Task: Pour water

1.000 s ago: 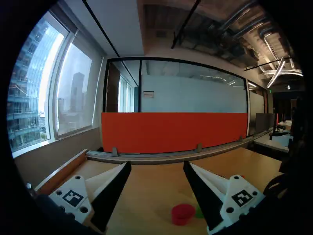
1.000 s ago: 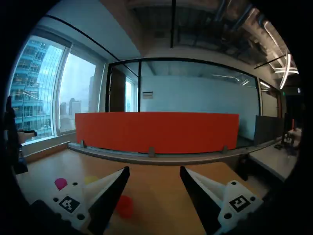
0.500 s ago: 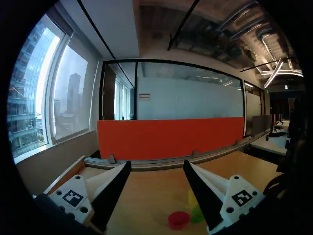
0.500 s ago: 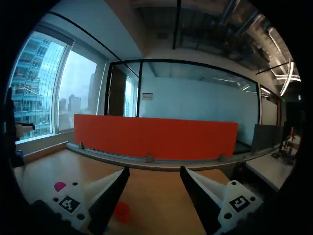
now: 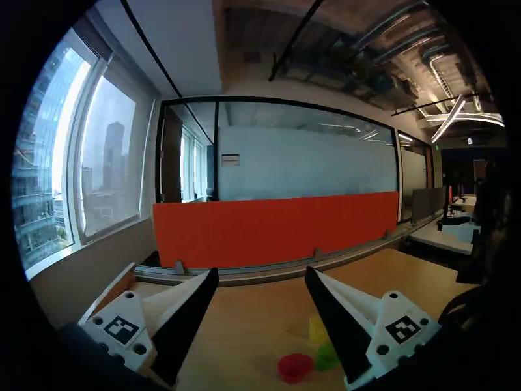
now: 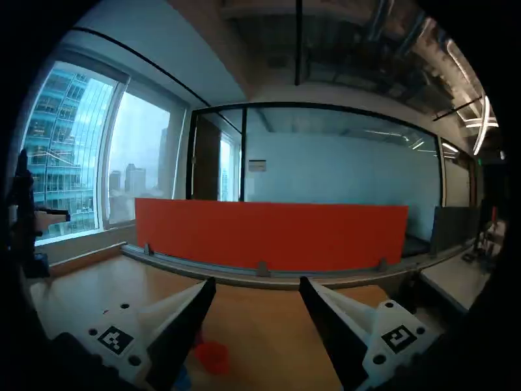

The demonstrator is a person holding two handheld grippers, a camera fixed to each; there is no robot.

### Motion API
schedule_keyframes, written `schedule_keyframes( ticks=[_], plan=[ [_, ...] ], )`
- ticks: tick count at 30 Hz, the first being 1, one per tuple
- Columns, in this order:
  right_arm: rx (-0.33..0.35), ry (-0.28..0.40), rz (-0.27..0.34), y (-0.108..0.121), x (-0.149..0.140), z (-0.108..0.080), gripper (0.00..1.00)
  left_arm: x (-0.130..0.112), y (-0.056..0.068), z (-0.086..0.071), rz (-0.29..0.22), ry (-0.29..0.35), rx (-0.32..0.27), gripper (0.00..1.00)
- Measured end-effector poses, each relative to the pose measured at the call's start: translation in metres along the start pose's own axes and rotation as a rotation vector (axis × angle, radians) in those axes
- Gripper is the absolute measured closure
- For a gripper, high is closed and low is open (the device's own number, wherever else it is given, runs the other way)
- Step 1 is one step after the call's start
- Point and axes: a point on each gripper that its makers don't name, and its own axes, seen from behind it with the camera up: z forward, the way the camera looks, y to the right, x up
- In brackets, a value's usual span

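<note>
Left tongs: the left tongs [image 5: 260, 311] stand spread wide, with nothing between the two white fingers; they are raised above the wooden surface [image 5: 254, 326].
Right tongs: the right tongs [image 6: 257, 318] are likewise spread apart and grasp nothing.
Cups, left gripper view: a red cup [image 5: 294, 367] sits on the surface low in the gap between the fingers, closer to the right finger and touching neither.
Green cup: the green cup [image 5: 325, 357] stands just beside the red one, at the inner edge of the right finger, which partly hides it.
Yellow cup: the yellow cup [image 5: 317, 329] is a little farther off, also against that finger's edge.
Cup, right gripper view: a red cup [image 6: 212, 357] lies low in the gap, near the left finger and apart from it.
Blue thing: a small blue thing [image 6: 183, 378] shows at the left finger's lower edge, too hidden to identify.
Water: whether any cup holds water cannot be told.
Backdrop: an orange partition [image 5: 273, 228] runs along the far edge of the surface, and tall windows [image 5: 71, 176] stand off to the left.
</note>
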Motion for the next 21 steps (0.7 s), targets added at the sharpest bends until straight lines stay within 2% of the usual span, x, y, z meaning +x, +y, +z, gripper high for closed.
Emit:
schedule_keyframes(
  ticks=[9,14,21],
  plan=[
    [0.138,0.024,-0.066,-0.03,0.01,-0.006,0.0,-0.007,0.022,0.002,0.0,-0.019,-0.123,0.01],
    [0.203,0.039,-0.073,-0.046,0.021,-0.013,0.0,-0.005,0.029,-0.001,0.004,-0.02,-0.171,0.01],
    [0.297,0.053,-0.069,-0.068,0.033,-0.023,0.0,-0.013,0.047,-0.002,0.057,-0.039,-0.254,0.01]
  ],
)
